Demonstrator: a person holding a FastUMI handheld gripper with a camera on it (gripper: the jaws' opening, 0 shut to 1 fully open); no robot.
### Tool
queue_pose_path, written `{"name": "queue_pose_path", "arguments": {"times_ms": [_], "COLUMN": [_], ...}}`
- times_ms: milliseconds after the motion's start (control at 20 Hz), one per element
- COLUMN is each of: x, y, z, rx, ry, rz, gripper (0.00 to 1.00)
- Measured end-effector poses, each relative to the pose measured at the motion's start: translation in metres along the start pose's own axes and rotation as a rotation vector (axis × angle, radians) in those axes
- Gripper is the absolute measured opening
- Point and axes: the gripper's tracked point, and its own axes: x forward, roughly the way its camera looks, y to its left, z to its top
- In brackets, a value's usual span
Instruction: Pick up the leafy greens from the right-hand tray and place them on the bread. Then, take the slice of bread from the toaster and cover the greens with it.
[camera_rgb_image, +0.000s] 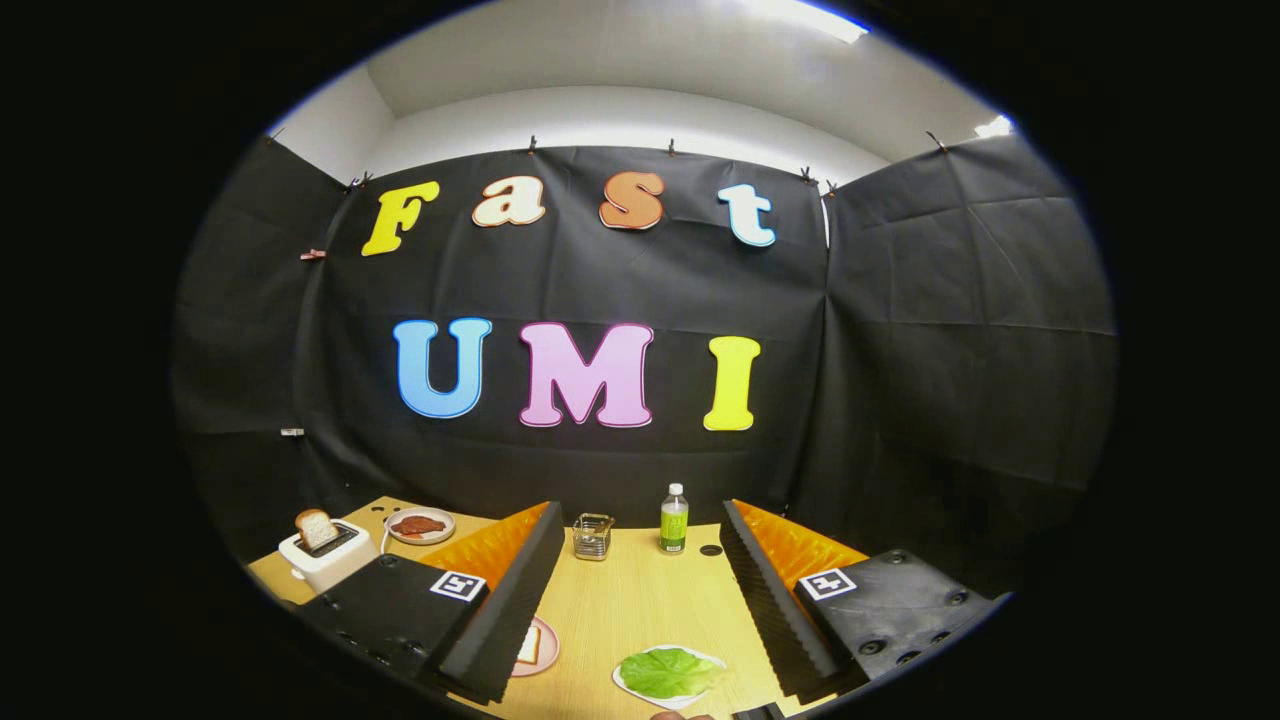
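Gripper view shows the claw (640, 600) spread wide and holding nothing above the tabletop (640, 600). Leafy greens (668, 672) lie on a white tray (625, 682) between its fingers, toward the right one

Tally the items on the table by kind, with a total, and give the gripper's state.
Bread slices: 2, toaster slice, plated slice
Plates: 3
Toaster: 1
Bottle: 1
Wire holder: 1
Leafy greens: 1
Total: 9
Gripper: open, holding nothing

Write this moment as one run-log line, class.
gripper: open, holding nothing | lettuce leaf: on white tray, between fingers | bread slice: in toaster | plated bread: uncovered
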Motion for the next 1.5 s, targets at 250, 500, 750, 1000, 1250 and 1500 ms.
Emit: {"name": "queue_pose_path", "arguments": {"times_ms": [250,500,750,1000,1250,1500], "x": [-0.005,-0.006,0.001,0.021,0.04,0.057], "y": [0.009,0.021,0.014,-0.007,-0.033,-0.053], "z": [0.008,-0.003,-0.016,-0.053,-0.125,-0.217], "rx": [-0.015,-0.023,-0.023,-0.016,-0.046,-0.097], "ry": [-0.022,0.012,0.051,0.139,0.282,0.461], "rz": [-0.02,-0.02,0.027,0.089,0.171,0.225], "gripper": [0.97,0.97,0.98,0.97,0.97,0.98]}}
